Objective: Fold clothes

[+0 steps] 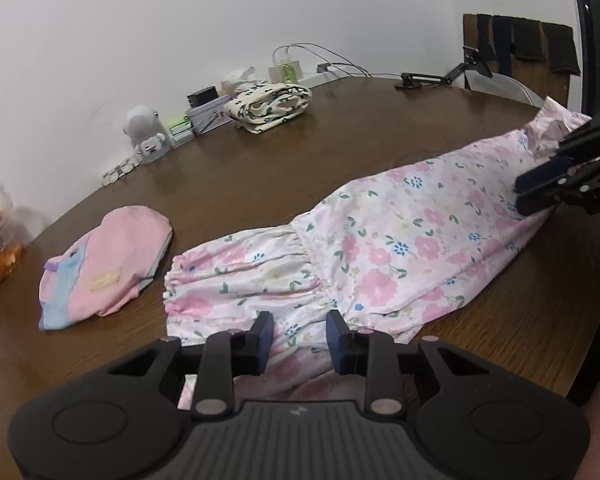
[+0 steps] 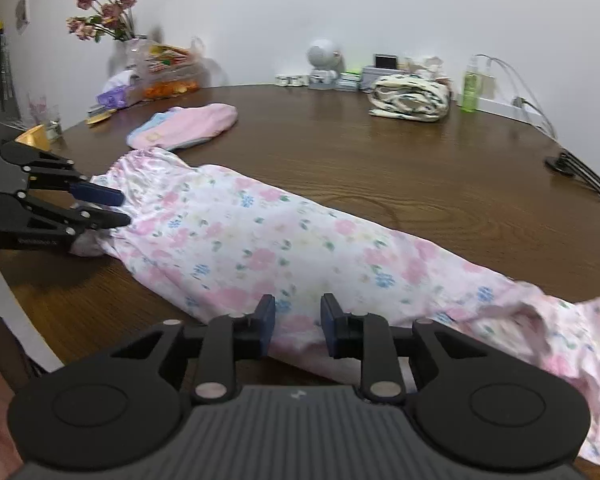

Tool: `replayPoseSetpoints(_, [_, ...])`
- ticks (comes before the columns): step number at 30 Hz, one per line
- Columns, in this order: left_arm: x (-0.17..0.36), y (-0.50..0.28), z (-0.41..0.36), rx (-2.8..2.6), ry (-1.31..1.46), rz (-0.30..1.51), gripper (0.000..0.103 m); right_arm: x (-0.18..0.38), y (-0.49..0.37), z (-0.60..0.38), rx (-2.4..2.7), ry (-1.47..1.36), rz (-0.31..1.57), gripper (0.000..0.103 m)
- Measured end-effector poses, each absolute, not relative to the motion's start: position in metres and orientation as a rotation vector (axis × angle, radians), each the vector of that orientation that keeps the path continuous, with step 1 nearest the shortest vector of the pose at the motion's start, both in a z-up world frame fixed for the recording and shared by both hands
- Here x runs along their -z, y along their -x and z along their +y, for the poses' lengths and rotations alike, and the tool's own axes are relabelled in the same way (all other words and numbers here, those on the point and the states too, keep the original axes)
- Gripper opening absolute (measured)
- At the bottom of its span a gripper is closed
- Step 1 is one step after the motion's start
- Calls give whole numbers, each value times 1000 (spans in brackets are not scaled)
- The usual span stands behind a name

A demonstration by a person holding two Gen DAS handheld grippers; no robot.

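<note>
Both grippers sit wide apart-jawed, left gripper [image 1: 299, 334] at the ruffled hem and right gripper [image 2: 298, 320] at the near edge of the floral dress [image 1: 380, 248] laid lengthwise across the table [image 2: 380, 152]; mid-fold I'd judge, next pinch and lift.

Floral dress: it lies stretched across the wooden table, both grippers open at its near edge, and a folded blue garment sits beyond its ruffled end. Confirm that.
One detail is wrong: the folded garment beyond the floral dress is mainly pink with only blue trim, as the left wrist view shows. The rest holds: the left gripper and right gripper are open on the table.
</note>
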State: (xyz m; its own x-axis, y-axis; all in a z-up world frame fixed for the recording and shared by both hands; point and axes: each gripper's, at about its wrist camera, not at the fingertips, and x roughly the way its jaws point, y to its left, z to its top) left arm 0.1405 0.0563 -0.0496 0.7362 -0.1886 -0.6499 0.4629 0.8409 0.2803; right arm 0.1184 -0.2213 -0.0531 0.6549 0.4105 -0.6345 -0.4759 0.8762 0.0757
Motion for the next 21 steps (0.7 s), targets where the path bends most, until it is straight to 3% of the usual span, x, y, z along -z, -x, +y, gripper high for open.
replayPoseSetpoints(3, [40, -138, 46, 361, -482, 624, 35, 43, -114, -242, -490, -3, 701, 38])
replayPoseSetpoints(4, [35, -136, 42, 361, -496, 609, 42, 36, -110, -251, -485, -42, 689, 46])
replayPoseSetpoints(7, [21, -135, 24, 359, -534, 542, 60, 16, -100, -286, -425, -141, 663, 52])
replayPoseSetpoints(9, [11, -137, 10, 387, -546, 498, 62, 6, -94, -310, -347, -188, 644, 56])
replayPoseSetpoints(13, [6, -141, -29, 505, -579, 452, 61, 3, -81, -358, -160, -250, 622, 75])
replayPoseSetpoints(15, [8, -142, -51, 563, -604, 445, 57, 7, -75, -381, -74, -283, 628, 75])
replayPoseSetpoints(18, [14, -148, -83, 650, -635, 465, 37, 23, -69, -404, -31, -360, 667, 74])
replayPoseSetpoints(21, [21, -153, -113, 724, -665, 481, 27, 39, -67, -420, -16, -462, 694, 73])
